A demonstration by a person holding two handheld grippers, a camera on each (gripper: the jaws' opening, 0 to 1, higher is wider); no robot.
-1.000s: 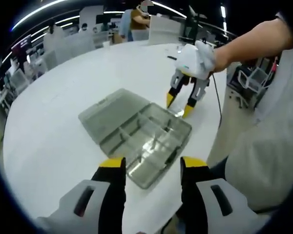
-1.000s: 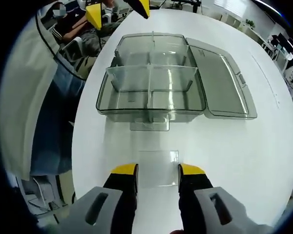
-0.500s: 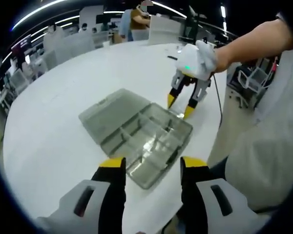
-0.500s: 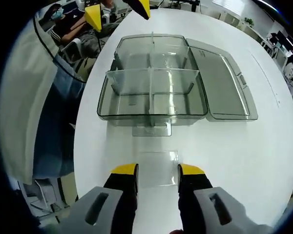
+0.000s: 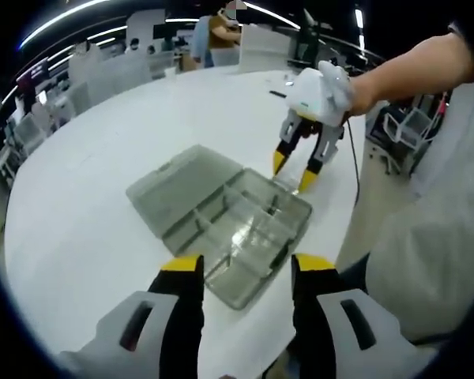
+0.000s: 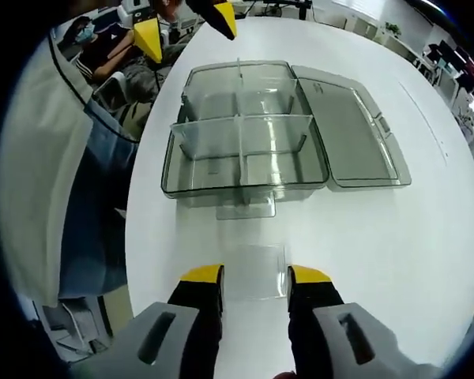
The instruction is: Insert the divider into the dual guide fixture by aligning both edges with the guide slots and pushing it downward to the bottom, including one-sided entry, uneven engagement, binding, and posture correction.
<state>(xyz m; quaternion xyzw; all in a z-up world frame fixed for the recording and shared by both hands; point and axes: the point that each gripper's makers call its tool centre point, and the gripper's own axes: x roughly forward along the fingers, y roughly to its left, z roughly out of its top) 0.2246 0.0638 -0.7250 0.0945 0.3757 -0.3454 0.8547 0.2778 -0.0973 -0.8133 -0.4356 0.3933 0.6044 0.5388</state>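
1. Since 1.0 s ago the right gripper (image 6: 254, 278) has lifted a little off the table: in the left gripper view its yellow tips (image 5: 294, 167) sit slightly higher above the near corner of the box, and in the right gripper view the clear divider (image 6: 255, 270) rides with the jaws.
2. Right gripper: clenched on the divider, a thin transparent plate held flat between the 2 yellow tips, at 6 o'clock from the box in its own view.
3. Left gripper (image 5: 245, 272): jaws released, holding nothing, hovering at 6 o'clock of the box in its view.
4. Organizer box (image 6: 245, 146) sits on the white table (image 6: 426, 237), its lid (image 6: 349, 130) folded open flat at 3 o'clock; a cross wall already stands inside.
5. Step in hand, as I judge it: carrying the divider toward the box, insertion not yet begun.
6. Next move likely calls for tipping the plate upright, lining both edges with the guide slots, then pressing down evenly; which slots are meant I cannot tell.
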